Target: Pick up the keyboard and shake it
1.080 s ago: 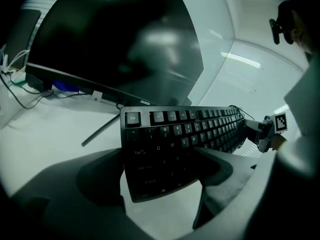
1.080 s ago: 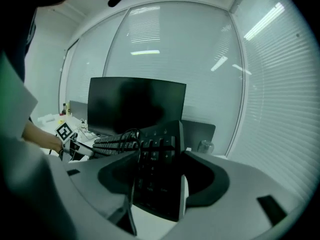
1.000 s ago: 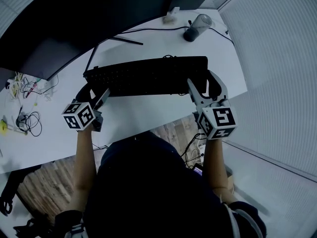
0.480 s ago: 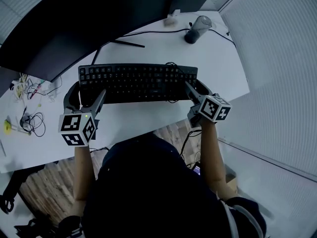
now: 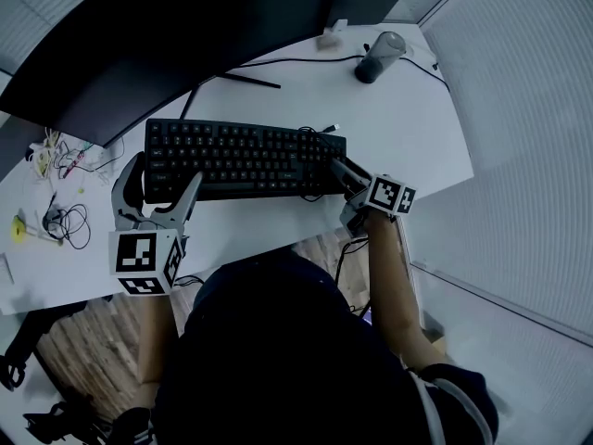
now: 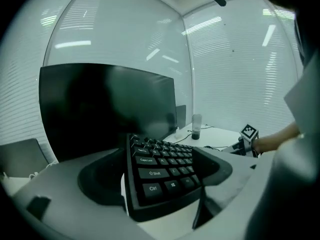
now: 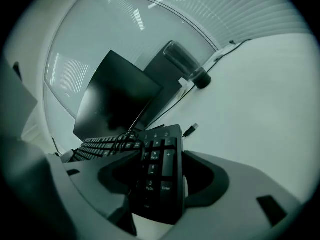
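The black keyboard (image 5: 241,156) hangs over the white desk (image 5: 408,137), keys up, held at both ends. My left gripper (image 5: 162,174) is shut on its left end; in the left gripper view the Ctrl and Shift corner of the keyboard (image 6: 160,176) sits clamped in the left gripper (image 6: 160,189). My right gripper (image 5: 338,170) is shut on the number-pad end, and in the right gripper view that end of the keyboard (image 7: 157,166) fills the right gripper (image 7: 160,189). The keyboard's loose cable lies bunched on the keys, its USB plug (image 5: 332,128) free.
A large dark monitor (image 5: 185,35) stands just behind the keyboard. A dark tumbler (image 5: 378,56) sits at the desk's far right with a cable running past it. Tangled wires (image 5: 56,221) lie at the left. The desk's near edge runs just under both grippers.
The keyboard has swung from edge-on and further right to face-up and further left. Both grippers moved left with it, the right one pulling inward and the left one dropping nearer me.
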Motion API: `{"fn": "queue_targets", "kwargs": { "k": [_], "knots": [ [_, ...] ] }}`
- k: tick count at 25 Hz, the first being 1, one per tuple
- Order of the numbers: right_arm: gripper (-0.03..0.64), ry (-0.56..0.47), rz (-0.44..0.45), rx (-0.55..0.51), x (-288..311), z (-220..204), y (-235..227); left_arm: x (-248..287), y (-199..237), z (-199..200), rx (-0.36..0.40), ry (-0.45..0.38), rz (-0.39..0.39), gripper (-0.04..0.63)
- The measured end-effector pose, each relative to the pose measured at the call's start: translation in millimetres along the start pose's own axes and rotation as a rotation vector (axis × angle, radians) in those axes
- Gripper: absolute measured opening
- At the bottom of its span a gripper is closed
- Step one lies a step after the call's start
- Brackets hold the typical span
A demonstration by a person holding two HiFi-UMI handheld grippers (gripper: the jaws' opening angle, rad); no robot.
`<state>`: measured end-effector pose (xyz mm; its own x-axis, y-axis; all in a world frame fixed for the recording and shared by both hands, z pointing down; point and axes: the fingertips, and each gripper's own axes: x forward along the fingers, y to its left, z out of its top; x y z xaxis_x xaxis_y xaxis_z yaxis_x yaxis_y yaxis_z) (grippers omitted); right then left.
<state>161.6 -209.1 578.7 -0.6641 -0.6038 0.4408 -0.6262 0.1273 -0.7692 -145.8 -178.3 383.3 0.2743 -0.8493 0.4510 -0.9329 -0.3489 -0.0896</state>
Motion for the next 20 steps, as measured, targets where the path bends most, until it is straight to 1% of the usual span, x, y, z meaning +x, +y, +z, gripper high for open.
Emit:
{"fn": "queue_targets", "kwargs": {
  "k": [4, 6, 9, 12, 16, 18, 20],
  "knots": [
    [0.285, 0.009, 0.030, 0.058, 8.0, -12.9, 2.1, -7.0, 0.3, 12.7, 0.040, -0.023, 0.013, 0.416],
    [0.285, 0.004, 0.028, 0.062, 7.8, -13.8, 2.9, -6.6, 1.6, 13.5, 0.035, -0.026, 0.009, 0.416],
    [0.285, -0.010, -0.005, 0.030, 3.0, -8.3, 2.1, -0.9, 5.2, 3.0, 0.002, -0.016, 0.000, 0.416],
    [0.285, -0.023, -0.071, -0.036, -5.8, 3.4, -2.7, 13.0, 8.0, -18.2, -0.074, -0.001, -0.024, 0.416],
    [0.285, -0.019, -0.172, -0.139, -15.9, 17.3, -11.5, 38.2, 10.7, -55.8, -0.235, 0.020, -0.086, 0.416],
    [0.285, -0.015, -0.214, -0.174, -18.1, 19.6, -16.6, 50.4, 11.8, -73.7, -0.317, 0.028, -0.113, 0.416],
    [0.285, -0.011, -0.247, -0.192, -19.4, 19.7, -21.3, 61.8, 11.5, -89.3, -0.350, 0.050, -0.126, 0.416]
  ]
}}
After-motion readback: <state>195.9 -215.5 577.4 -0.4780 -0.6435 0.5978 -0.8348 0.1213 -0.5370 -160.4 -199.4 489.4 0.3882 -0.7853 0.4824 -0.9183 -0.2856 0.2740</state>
